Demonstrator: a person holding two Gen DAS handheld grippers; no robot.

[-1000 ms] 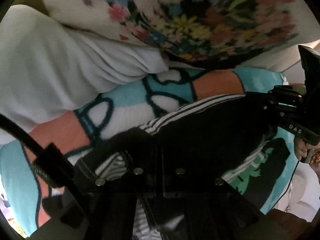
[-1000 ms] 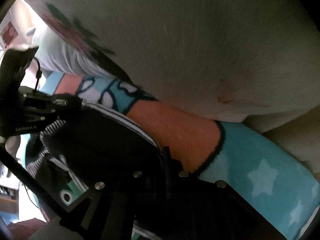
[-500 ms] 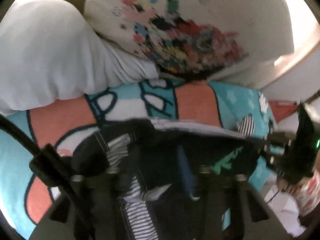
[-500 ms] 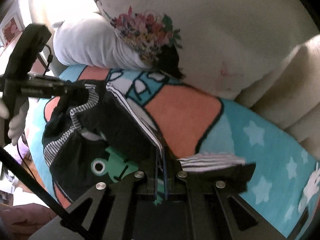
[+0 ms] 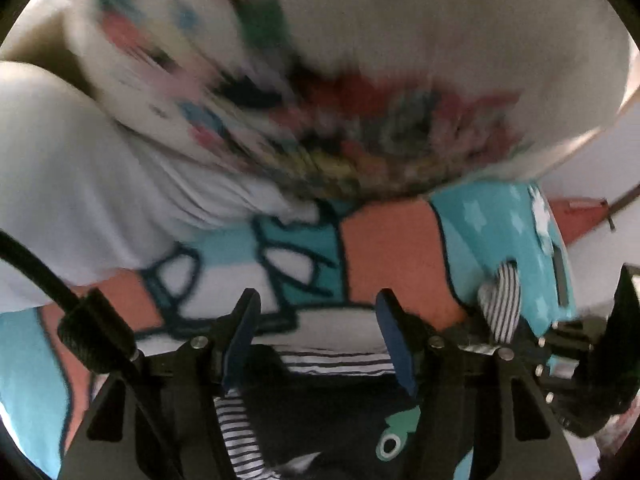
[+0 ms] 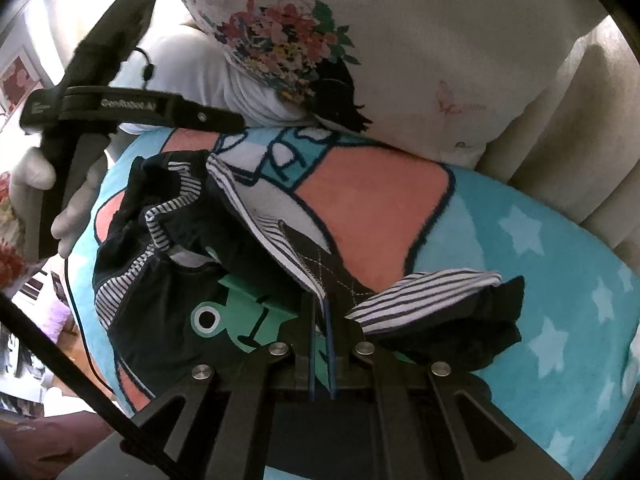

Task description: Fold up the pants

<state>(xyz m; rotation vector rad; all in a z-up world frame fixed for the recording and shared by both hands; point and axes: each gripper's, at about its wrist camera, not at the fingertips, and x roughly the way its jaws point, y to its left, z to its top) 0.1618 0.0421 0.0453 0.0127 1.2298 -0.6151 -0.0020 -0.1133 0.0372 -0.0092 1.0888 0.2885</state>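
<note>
Here, on the left, a hand (image 6: 36, 184) holds the left gripper (image 5: 316, 332) above the pants (image 6: 176, 264). Its jaws are opening, and there is nothing between them. They hang just over the striped edge of the pants.

The pants are dark with thin black and white stripes and a green frog face (image 6: 236, 320). They lie bunched up on a bright blanket (image 6: 520, 240) with blue, orange and white shapes and little stars.

On the right, the right gripper (image 6: 320, 312) is pinched tight on a striped edge of the pants. A dark, striped part of the pants sticks out just to the right of it.

Behind the blanket sit a flower pillow (image 6: 400, 20) and a white pillow (image 5: 80, 168).
</note>
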